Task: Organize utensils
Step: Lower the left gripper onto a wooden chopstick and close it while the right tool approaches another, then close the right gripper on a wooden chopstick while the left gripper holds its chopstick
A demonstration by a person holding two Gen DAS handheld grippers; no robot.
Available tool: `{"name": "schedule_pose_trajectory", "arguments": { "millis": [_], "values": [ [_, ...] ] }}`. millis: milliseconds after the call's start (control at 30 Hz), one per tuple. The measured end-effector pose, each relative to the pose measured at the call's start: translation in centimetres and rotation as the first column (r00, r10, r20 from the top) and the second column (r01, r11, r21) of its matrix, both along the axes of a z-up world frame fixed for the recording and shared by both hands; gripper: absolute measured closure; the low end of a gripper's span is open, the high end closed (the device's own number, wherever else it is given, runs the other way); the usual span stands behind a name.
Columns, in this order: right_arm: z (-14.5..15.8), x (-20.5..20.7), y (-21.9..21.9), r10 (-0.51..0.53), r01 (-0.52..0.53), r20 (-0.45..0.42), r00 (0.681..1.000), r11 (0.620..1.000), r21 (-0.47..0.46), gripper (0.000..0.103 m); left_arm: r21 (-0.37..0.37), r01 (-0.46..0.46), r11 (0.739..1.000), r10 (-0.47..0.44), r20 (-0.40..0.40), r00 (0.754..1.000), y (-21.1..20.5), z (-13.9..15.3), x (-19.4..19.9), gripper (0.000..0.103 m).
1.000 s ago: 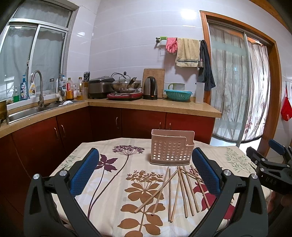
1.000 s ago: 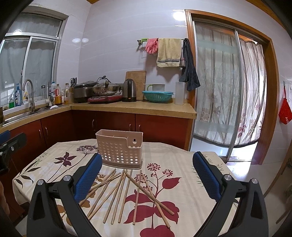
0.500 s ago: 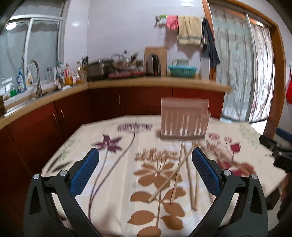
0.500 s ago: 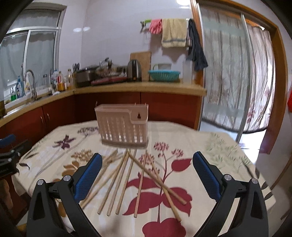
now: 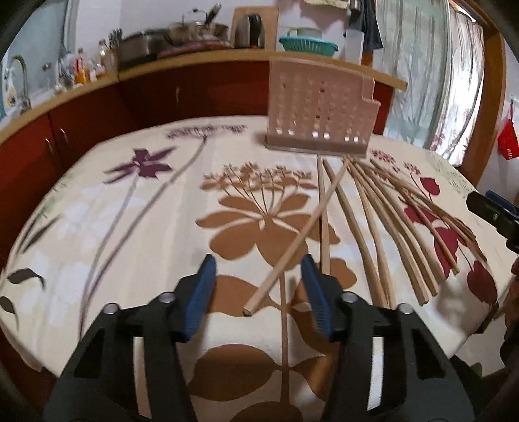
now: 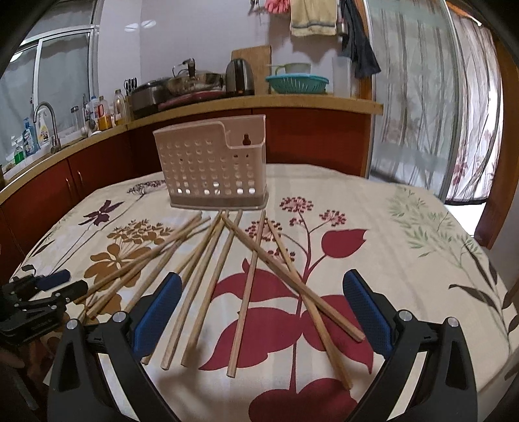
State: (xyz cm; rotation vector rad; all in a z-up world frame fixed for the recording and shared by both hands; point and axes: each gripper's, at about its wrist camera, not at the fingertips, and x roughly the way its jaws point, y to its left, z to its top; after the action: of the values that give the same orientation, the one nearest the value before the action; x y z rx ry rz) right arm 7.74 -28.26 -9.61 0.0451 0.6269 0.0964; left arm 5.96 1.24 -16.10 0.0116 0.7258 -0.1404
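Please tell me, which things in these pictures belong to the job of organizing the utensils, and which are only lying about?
For the job: chopsticks loose on the tablecloth; pink holder; left tool; right tool.

Lying about: kettle, teal basket, towels, faucet.

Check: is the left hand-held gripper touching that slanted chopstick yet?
Apart. The left wrist view shows the left hand-held gripper with bare tablecloth between each pad and the slanted chopstick.

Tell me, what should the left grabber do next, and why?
Probably ease the left hand-held gripper down and close on the slanted chopstick. Its jaws have just been closing, the stick's near end lies between the pads untouched, and the holder looks empty.
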Motion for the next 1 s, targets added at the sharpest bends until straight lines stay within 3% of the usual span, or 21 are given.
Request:
{"name": "schedule_pose_trajectory", "arguments": {
  "millis": [167, 300, 700, 1000],
  "values": [
    [-0.6, 0.5, -0.3, 0.003, -0.002, -0.025, 1.0, 1.0, 0.02, 0.006, 0.001, 0.048, 0.999, -0.048, -0.037, 0.998, -0.7, -1.1, 0.3, 0.072],
    [-0.7, 0.6, -0.7, -0.001, 0.002, -0.029, 1.0, 1.0, 0.031, 0.006, 0.033, 0.051, 0.998, -0.05, -0.023, 0.998, -1.1, -1.4, -0.1, 0.081],
    [-0.9, 0.7, -1.8, 0.0, 0.002, -0.033, 0.999, 0.999, 0.05, 0.006, 0.053, 0.059, 0.997, -0.059, 0.001, 0.998, -1.7, -1.4, -1.0, 0.094],
    [-1.1, 0.2, -3.6, 0.006, -0.005, -0.01, 1.0, 1.0, 0.028, 0.006, 0.054, 0.054, 0.997, -0.055, 0.017, 0.998, -2.0, -1.0, -1.5, 0.096]
  ]
}}
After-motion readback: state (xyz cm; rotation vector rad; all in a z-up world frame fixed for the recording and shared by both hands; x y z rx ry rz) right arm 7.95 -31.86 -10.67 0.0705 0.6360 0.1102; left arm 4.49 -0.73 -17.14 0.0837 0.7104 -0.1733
